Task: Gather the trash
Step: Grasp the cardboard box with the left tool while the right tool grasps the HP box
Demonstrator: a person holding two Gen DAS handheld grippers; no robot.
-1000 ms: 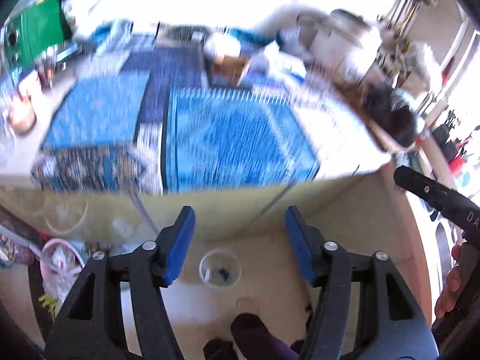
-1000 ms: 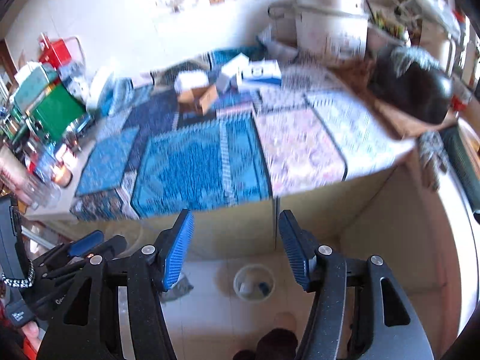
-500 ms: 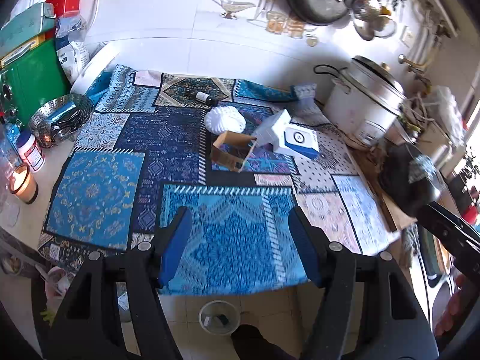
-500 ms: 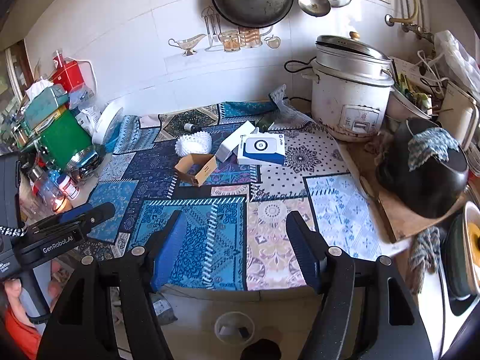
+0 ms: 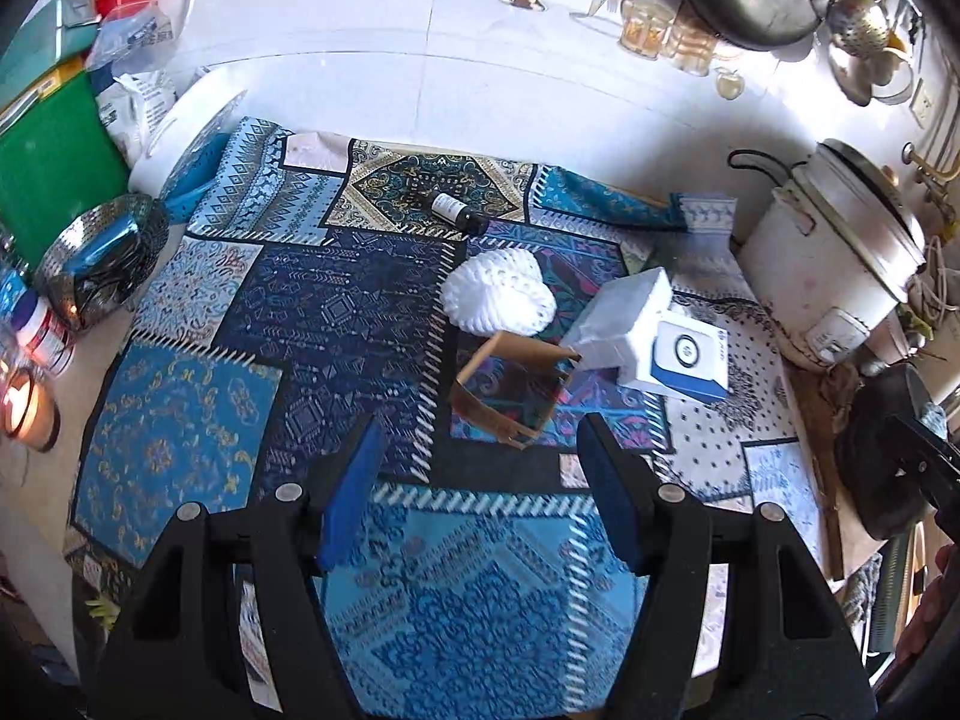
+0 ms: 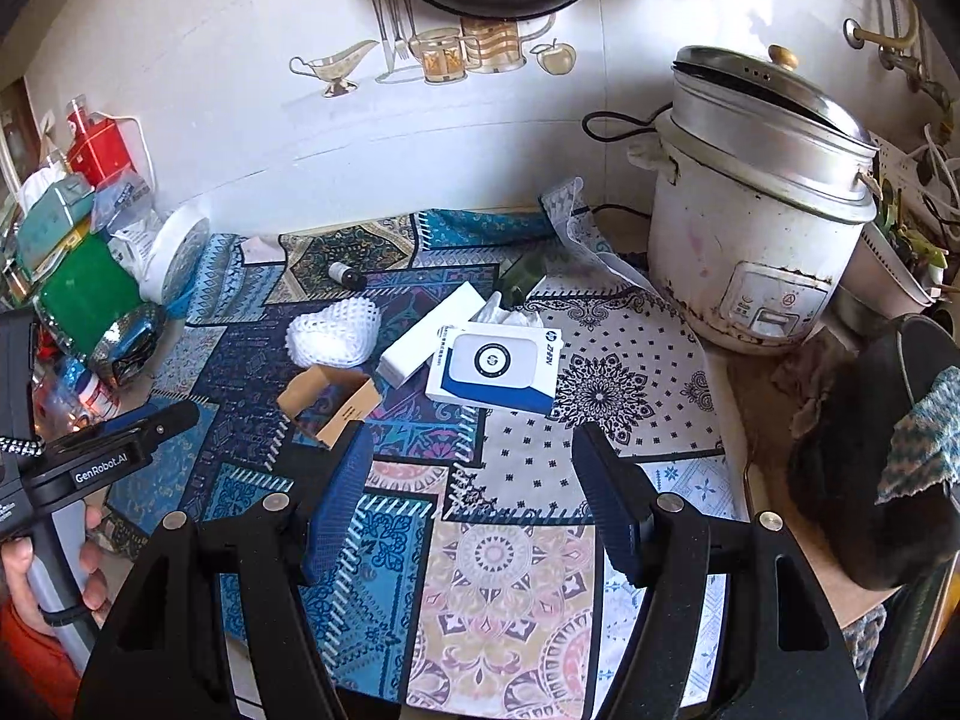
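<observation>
Trash lies on a patterned blue cloth (image 5: 336, 324) on the counter: an open brown cardboard sleeve (image 5: 510, 390), a white foam fruit net (image 5: 498, 297), a long white box (image 5: 624, 315), a blue-and-white HP box (image 5: 690, 360) and a small dark bottle (image 5: 459, 213). The same items show in the right wrist view: sleeve (image 6: 330, 405), net (image 6: 333, 333), white box (image 6: 429, 327), HP box (image 6: 495, 369), bottle (image 6: 348, 276). My left gripper (image 5: 480, 498) is open and empty just short of the sleeve. My right gripper (image 6: 474, 498) is open and empty, short of the HP box.
A white rice cooker (image 6: 756, 210) stands at the back right. A black pot with a rag (image 6: 870, 450) sits at the right edge. A metal strainer (image 5: 99, 258), green box (image 5: 48, 162), jars and a lit candle (image 5: 24, 411) crowd the left side.
Both grippers have risen from below the counter edge, looking at the floor bin, to above the cloth and moved forward toward the trash. Both stayed open.
</observation>
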